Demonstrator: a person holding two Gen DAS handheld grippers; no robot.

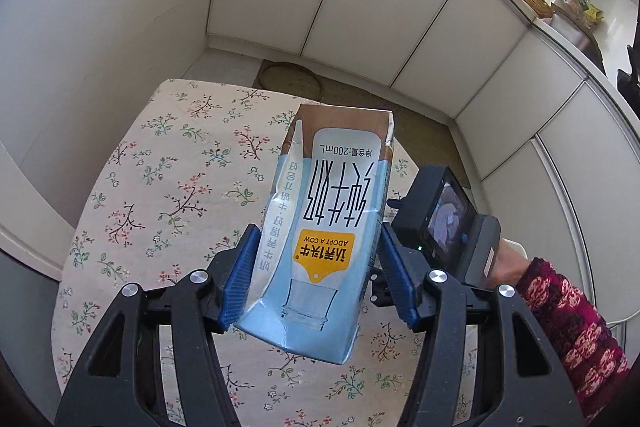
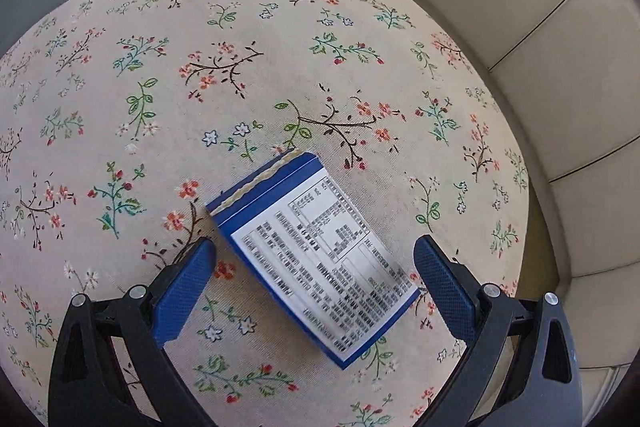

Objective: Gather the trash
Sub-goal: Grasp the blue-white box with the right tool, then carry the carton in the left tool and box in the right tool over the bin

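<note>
My left gripper [image 1: 316, 279] is shut on a light-blue 200 mL milk carton [image 1: 324, 227] and holds it upside down above the floral table [image 1: 160, 187]. In the right wrist view a flattened blue and white carton [image 2: 316, 255] with printed text lies flat on the floral tablecloth [image 2: 240, 67]. My right gripper [image 2: 316, 283] is open, with one blue finger on each side of that carton, apart from it. The right gripper's body [image 1: 444, 223] shows in the left wrist view to the right of the milk carton.
White cabinet doors [image 1: 360, 7] run behind and to the right of the table. A counter [image 1: 560, 15] at the far right holds a basket and kitchen items. A round mat [image 1: 288, 79] lies on the floor behind the table. The table's right edge [image 2: 532, 227] drops off near the cabinets.
</note>
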